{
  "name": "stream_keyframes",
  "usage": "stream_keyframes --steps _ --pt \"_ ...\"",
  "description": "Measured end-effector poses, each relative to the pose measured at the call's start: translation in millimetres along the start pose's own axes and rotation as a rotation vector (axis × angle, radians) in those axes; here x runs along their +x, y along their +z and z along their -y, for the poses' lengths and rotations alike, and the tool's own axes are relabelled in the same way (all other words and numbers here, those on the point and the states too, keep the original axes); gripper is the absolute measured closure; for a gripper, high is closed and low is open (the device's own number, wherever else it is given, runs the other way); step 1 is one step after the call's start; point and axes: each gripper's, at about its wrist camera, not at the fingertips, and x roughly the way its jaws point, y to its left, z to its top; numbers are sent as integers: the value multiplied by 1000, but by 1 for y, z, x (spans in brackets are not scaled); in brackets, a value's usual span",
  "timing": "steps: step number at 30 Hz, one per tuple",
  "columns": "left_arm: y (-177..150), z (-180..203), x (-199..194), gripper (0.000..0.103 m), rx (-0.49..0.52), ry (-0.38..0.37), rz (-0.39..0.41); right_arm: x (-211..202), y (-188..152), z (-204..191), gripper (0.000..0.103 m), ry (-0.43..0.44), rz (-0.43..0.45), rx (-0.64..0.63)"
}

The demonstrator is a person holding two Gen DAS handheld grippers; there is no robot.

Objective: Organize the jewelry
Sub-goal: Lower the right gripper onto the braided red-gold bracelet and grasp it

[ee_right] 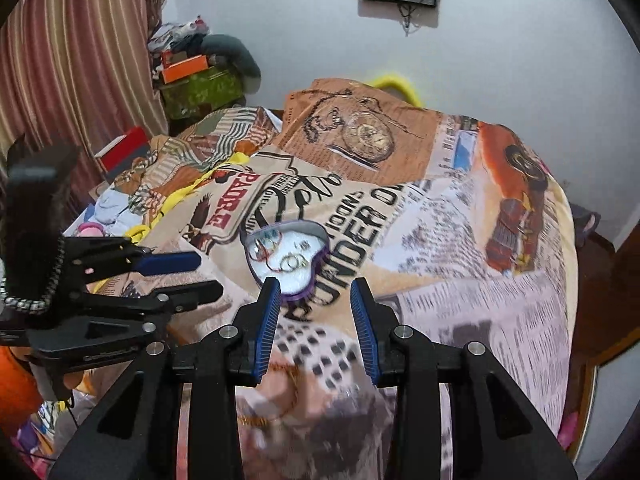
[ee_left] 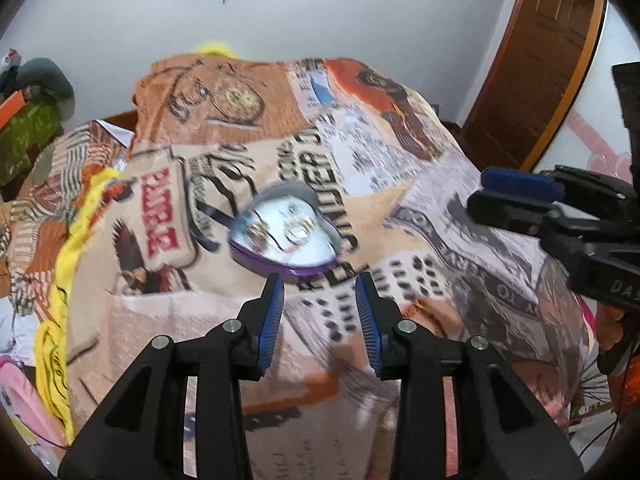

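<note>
Left gripper [ee_left: 320, 280] is hovering with jaws spread, nothing between them, tips just short of the near edge of the heart box [ee_left: 285, 232]. Right gripper [ee_right: 314, 286] is hanging likewise, jaws apart and empty, also aimed at the box [ee_right: 286, 260]. Each gripper is showing side-on in the other's view: the right one [ee_left: 516, 200] off to the right, the left one [ee_right: 192, 276] off to the left, both parted.

Box is sitting lidless on the printed blanket [ee_left: 400, 208] over a bed, roughly mid-blanket. Purple rim, pale shiny inside. Rings [ee_right: 294, 262] and thin wire bits are lying inside; too blurred to count. A gold chain [ee_right: 286, 372] is lying on the blanket nearer the right gripper, below its jaws, partly hidden and smeared by motion blur. A small gold-red piece [ee_left: 418, 304] is also lying on the blanket right of the left gripper; cannot tell what it is.

Handling, as judgement: chain is looking light, limp and slippery, likely to drape and snag in the fabric; pinching a bunched section should be better than one link. Rings are small, hard, prone to rolling. Box is probably thin tin, light, sliding easily on soft bedding, so bracing its rim while loading seems wise.
</note>
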Motion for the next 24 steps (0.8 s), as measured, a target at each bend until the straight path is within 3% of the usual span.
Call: stream_keyframes --steps 6,15,24 --pt "-13 22 14 67 19 -44 -45 1 -28 11 69 -49 -53 4" --pt "-23 44 37 67 71 -78 -101 17 -67 25 69 -39 -151 36" --pt "-24 44 51 67 67 -105 -113 36 -76 20 69 -24 -178 -14"
